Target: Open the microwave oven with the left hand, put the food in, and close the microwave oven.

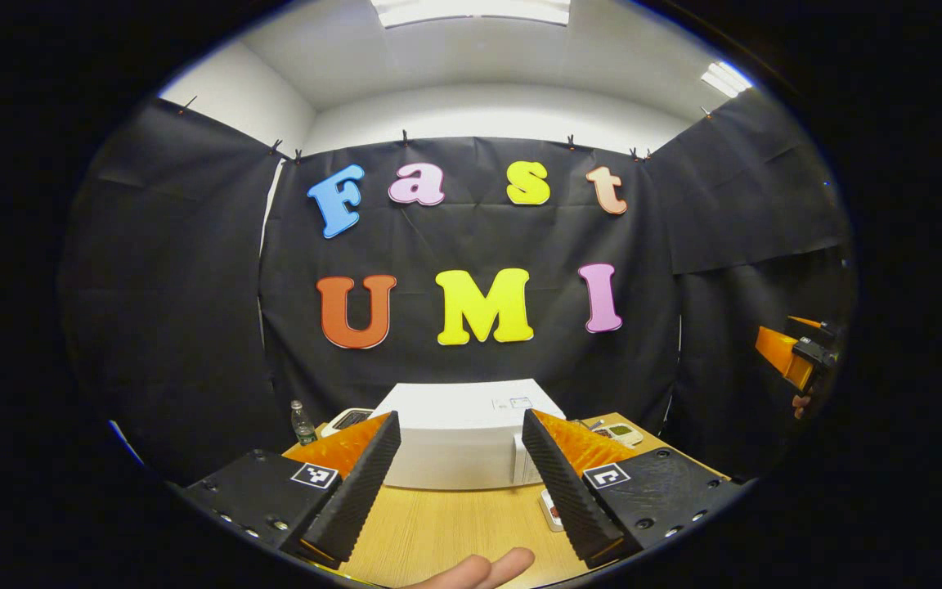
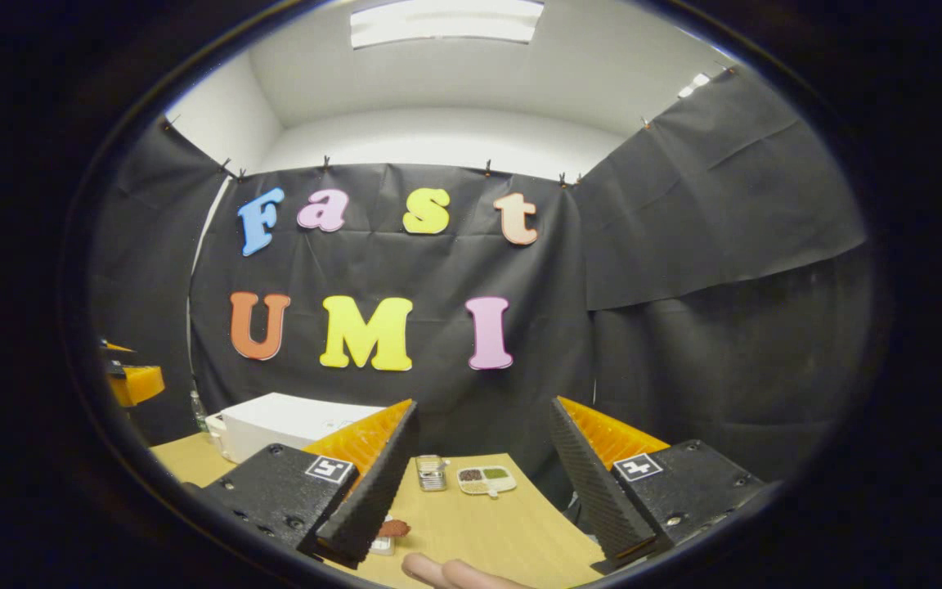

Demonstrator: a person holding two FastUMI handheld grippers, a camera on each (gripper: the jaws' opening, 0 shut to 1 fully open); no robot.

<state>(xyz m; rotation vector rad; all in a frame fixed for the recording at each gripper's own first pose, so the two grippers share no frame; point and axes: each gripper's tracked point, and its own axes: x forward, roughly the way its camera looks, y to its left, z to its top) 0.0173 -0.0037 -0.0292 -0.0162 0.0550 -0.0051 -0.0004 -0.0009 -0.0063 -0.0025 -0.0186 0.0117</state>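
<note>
Barely started from where I sit: the microwave (image 1: pixel 464 442) is dead ahead on the table (image 1: pixel 438 532), apparently not opened yet. Left gripper (image 1: pixel 459 491) hangs in front of it, jaws wide, holding nothing. Right gripper (image 2: pixel 479 483) likewise, off to the microwave's right. The food (image 2: pixel 393 528) lies right of the microwave too.

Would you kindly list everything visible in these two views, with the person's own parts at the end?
microwave oven: one, white, door shut, at the table's back.
table: one, light wood, under everything.
bottle: one, clear with green label, left of the microwave oven.
compartment tray: one, white, holding dark and green foods, on the table's far side.
small metal box: one, silvery, beside the compartment tray.
food piece: one, reddish-brown, on the near table.
left tongs: open, empty.
right tongs: open, empty.
fingers: at the bottom edge.
</note>
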